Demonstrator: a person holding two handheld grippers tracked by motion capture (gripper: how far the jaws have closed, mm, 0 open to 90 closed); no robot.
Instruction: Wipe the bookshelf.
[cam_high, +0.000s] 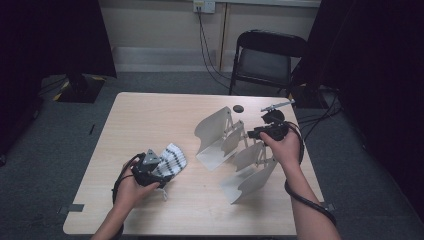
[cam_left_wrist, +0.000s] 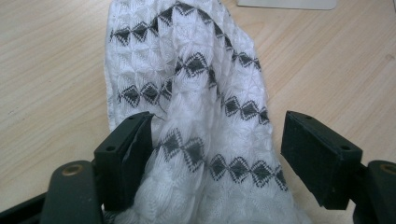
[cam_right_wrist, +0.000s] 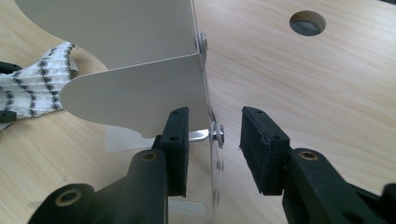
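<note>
Two tools busy: left tool (cam_left_wrist: 215, 154) spread around white patterned sock (cam_left_wrist: 196, 107) lying on desk (cam_high: 150, 115), one pad touching, other clear; right tool (cam_right_wrist: 212, 149) straddling edge of white folding rack (cam_right_wrist: 140, 93), pads not yet pressing. Best approach: centre pads on rack edge, squeeze gently, avoid bolt (cam_right_wrist: 217, 133)

Black folding chair (cam_high: 267, 62) stood behind the light wooden table (cam_high: 150, 120), wall socket (cam_high: 204, 6) above it with cables dropping down. Round hole (cam_right_wrist: 307, 23) in the tabletop near the far edge. Grey carpet (cam_high: 45, 150) all around.
</note>
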